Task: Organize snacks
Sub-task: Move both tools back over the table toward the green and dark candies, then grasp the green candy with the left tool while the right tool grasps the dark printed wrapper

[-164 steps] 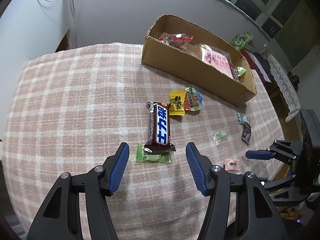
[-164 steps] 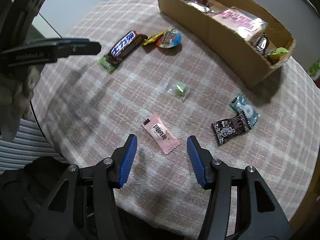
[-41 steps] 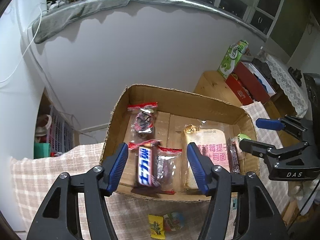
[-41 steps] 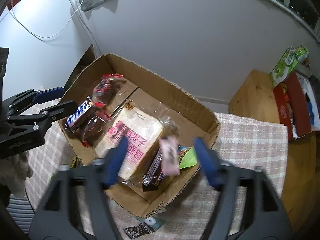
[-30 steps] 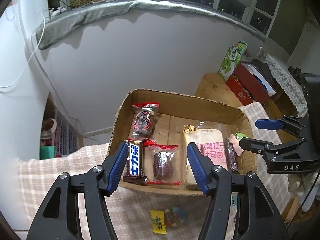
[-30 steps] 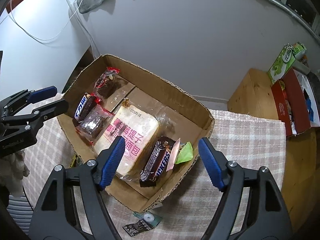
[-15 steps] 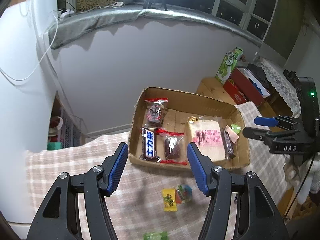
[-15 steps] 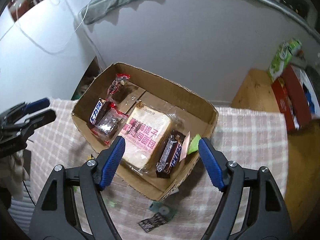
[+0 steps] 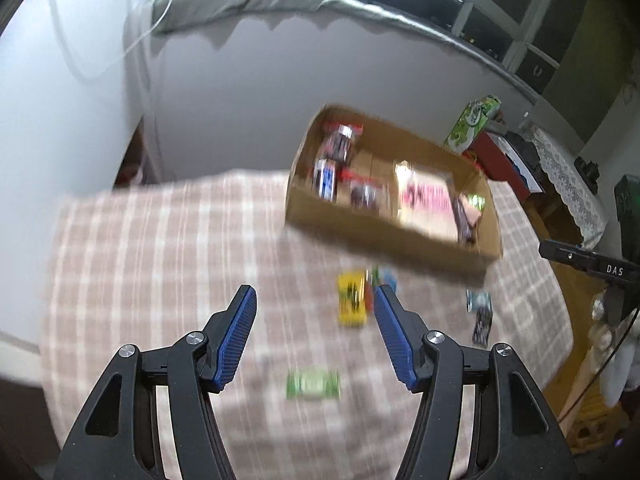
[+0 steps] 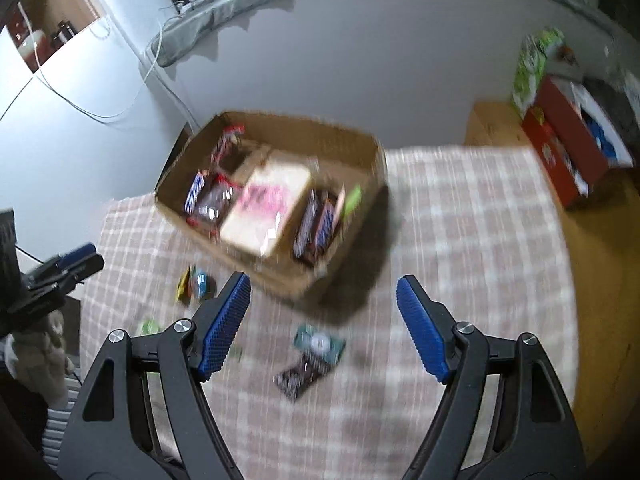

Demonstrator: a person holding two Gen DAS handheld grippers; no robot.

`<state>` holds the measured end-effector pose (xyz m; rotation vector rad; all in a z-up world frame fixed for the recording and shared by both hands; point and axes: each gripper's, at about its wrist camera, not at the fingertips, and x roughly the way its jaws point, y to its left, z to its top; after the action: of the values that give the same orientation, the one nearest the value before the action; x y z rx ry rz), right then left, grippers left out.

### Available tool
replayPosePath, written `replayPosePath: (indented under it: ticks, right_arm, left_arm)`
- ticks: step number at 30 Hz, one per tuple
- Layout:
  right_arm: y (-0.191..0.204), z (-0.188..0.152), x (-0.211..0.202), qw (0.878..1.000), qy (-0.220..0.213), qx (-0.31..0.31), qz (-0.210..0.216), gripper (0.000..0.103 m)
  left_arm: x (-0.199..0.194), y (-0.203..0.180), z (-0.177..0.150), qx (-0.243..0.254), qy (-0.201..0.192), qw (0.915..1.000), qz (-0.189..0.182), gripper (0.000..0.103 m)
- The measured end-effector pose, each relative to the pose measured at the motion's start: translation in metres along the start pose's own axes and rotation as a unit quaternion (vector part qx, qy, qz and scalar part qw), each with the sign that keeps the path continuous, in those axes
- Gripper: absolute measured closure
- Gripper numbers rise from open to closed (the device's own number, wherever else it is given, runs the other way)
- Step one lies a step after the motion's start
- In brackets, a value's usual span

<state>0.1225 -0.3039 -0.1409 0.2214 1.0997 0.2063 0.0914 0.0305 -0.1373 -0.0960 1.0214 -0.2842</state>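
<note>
Snacks are split between a cardboard box (image 10: 280, 276) and the pink plaid tablecloth (image 9: 160, 248) on which it stands. Both views are motion-blurred.

Box contents, as far as legible in the right wrist view: a pink-printed bread packet (image 10: 266, 204) in the middle, a dark chocolate bar (image 10: 316, 224) to its right, a pale green wrapper (image 10: 352, 198) at the right end wall, a blue-and-white bar (image 10: 194, 194) and red-trimmed dark packets (image 10: 214, 200) at the left end.

Loose on the cloth in front of the box: a yellow packet (image 9: 352, 300) just beside a small multicoloured one, a green wrapper (image 9: 313, 385) nearer the camera, a teal sachet (image 10: 319, 344) touching a black sachet (image 10: 300, 376).

Left gripper (image 9: 314, 300): jaws spread, nothing between the pads, above the cloth near the yellow packet. Right gripper (image 10: 322, 288): jaws spread wider, nothing held, above the two sachets.
</note>
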Motion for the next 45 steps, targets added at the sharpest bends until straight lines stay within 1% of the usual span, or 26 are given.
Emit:
replayPosePath:
  ticks: [4,6,9,12,14,15,18,22,24,27,30,34,39,42,44,45]
  right_arm:
    - [0.000,-0.035,0.012,0.999,0.037,0.012,0.014,0.025]
    - [0.002,-0.052,0.024,0.998,0.058,0.016,0.015,0.025]
    - [0.003,-0.066,0.043,0.996,0.087,0.033,0.016,0.025]
    - [0.009,-0.073,0.056,0.995,0.099,0.025,0.007,0.026]
    - [0.010,-0.074,0.062,0.994,0.107,0.029,0.014,0.036]
    - [0.011,-0.073,0.066,0.993,0.113,0.031,0.018,0.038]
    - [0.013,-0.072,0.072,0.993,0.116,0.035,0.014,0.039]
    - [0.014,-0.068,0.077,0.992,0.116,0.040,0.012,0.039]
    - [0.015,-0.066,0.078,0.992,0.116,0.045,0.012,0.040]
    - [0.015,-0.064,0.079,0.992,0.113,0.046,0.009,0.044]
    - [0.016,-0.062,0.081,0.993,0.112,0.043,0.004,0.046]
    - [0.021,-0.058,0.086,0.993,0.114,0.032,-0.005,0.048]
    - [0.034,-0.058,0.092,0.993,0.115,-0.001,-0.023,0.048]
    - [0.041,-0.060,0.094,0.992,0.114,-0.025,-0.036,0.048]
    - [0.046,-0.061,0.096,0.991,0.116,-0.043,-0.049,0.051]
    - [0.048,-0.062,0.096,0.990,0.116,-0.049,-0.056,0.053]
  left_arm:
    - [0.003,0.005,-0.034,-0.011,0.027,0.9996,-0.003,0.042]
    - [0.005,0.007,-0.044,-0.019,0.041,0.9989,-0.009,0.042]
    - [0.009,0.014,-0.058,-0.052,0.056,0.9968,-0.024,0.043]
    - [0.017,0.016,-0.068,-0.076,0.068,0.9938,-0.043,0.043]
    - [0.023,0.016,-0.071,-0.084,0.077,0.9921,-0.052,0.043]
    - [0.028,0.016,-0.073,-0.088,0.082,0.9913,-0.055,0.043]
    - [0.038,0.017,-0.073,-0.104,0.089,0.9882,-0.068,0.043]
    - [0.049,0.016,-0.068,-0.109,0.092,0.9872,-0.072,0.043]
    - [0.052,0.014,-0.063,-0.106,0.090,0.9877,-0.072,0.043]
    - [0.057,0.011,-0.058,-0.100,0.089,0.9886,-0.069,0.045]
    - [0.062,0.004,-0.054,-0.081,0.088,0.9910,-0.060,0.045]
    - [0.067,-0.002,-0.049,-0.070,0.086,0.9921,-0.058,0.045]
    - [0.071,-0.007,-0.045,-0.061,0.084,0.9931,-0.054,0.046]
    - [0.073,-0.012,-0.045,-0.046,0.081,0.9948,-0.041,0.049]
    - [0.073,-0.013,-0.046,-0.038,0.080,0.9955,-0.033,0.051]
    - [0.073,-0.014,-0.046,-0.035,0.079,0.9958,-0.031,0.053]
